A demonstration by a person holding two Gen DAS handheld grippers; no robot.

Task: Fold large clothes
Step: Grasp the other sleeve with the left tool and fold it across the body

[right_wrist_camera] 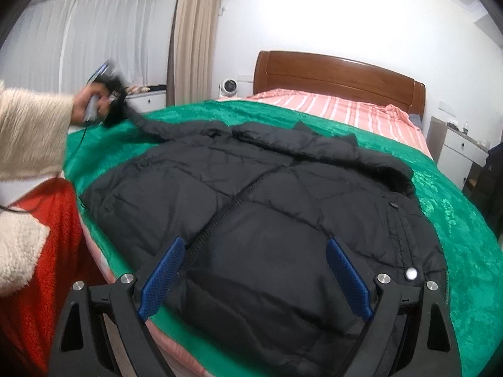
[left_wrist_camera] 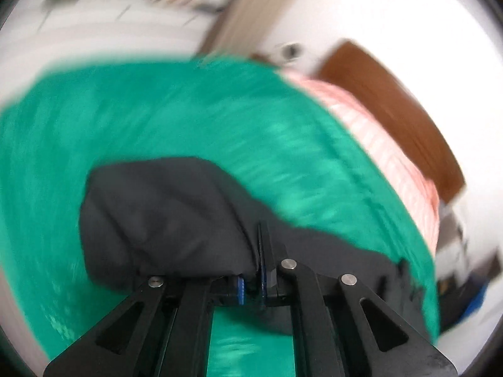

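Observation:
A large black puffer jacket [right_wrist_camera: 267, 207] lies spread, zipper up, on a green blanket [right_wrist_camera: 465, 226] covering the bed. My right gripper [right_wrist_camera: 254, 279] is open and empty, its blue pads [right_wrist_camera: 162, 278] just above the jacket's near hem. My left gripper [right_wrist_camera: 118, 106] shows at the far left of the right wrist view, shut on the end of the jacket's sleeve [right_wrist_camera: 147, 125] and holding it lifted off the blanket. In the blurred left wrist view the gripper [left_wrist_camera: 251, 279] is shut on bunched black sleeve fabric [left_wrist_camera: 163, 213] above the green blanket [left_wrist_camera: 157, 110].
A pink striped sheet [right_wrist_camera: 339, 106] and a wooden headboard [right_wrist_camera: 339, 72] are at the bed's far end. White nightstands [right_wrist_camera: 456, 154] stand at both sides. Curtains [right_wrist_camera: 191, 34] hang at the back left. A red cloth [right_wrist_camera: 47, 235] hangs at the near left bed edge.

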